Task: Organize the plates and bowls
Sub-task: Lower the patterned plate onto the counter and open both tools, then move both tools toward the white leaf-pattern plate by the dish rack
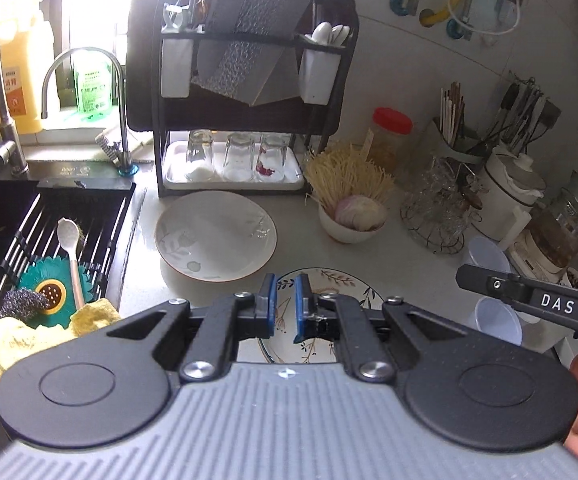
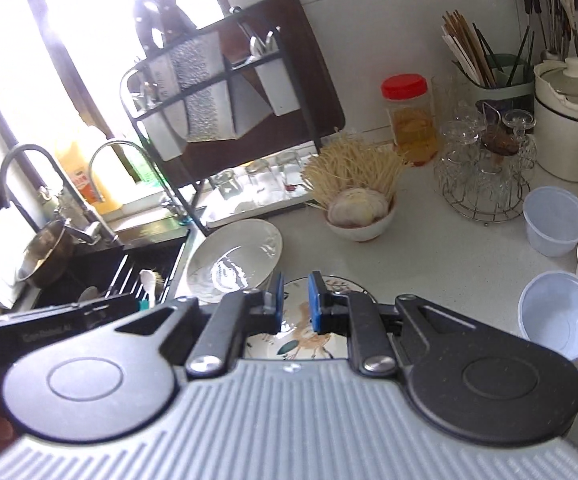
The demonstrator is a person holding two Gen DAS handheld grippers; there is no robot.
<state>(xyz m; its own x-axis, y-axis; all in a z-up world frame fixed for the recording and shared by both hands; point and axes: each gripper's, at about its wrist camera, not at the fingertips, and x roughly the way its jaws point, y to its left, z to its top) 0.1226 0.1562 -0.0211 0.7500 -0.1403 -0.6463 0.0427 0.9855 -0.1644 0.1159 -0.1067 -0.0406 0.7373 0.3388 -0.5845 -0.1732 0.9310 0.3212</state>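
While both grippers are hovering with fingers narrow and holding nothing, the white plate (image 1: 215, 236) is lying near the bench's sink-side edge, the patterned plate (image 1: 329, 284) beside it, unstacked; the sorting is seemingly barely starting.

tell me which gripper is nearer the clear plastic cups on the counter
Right. The clear plastic cups sit just right of the right gripper; the left gripper is further off, over the patterned plate near the sink.
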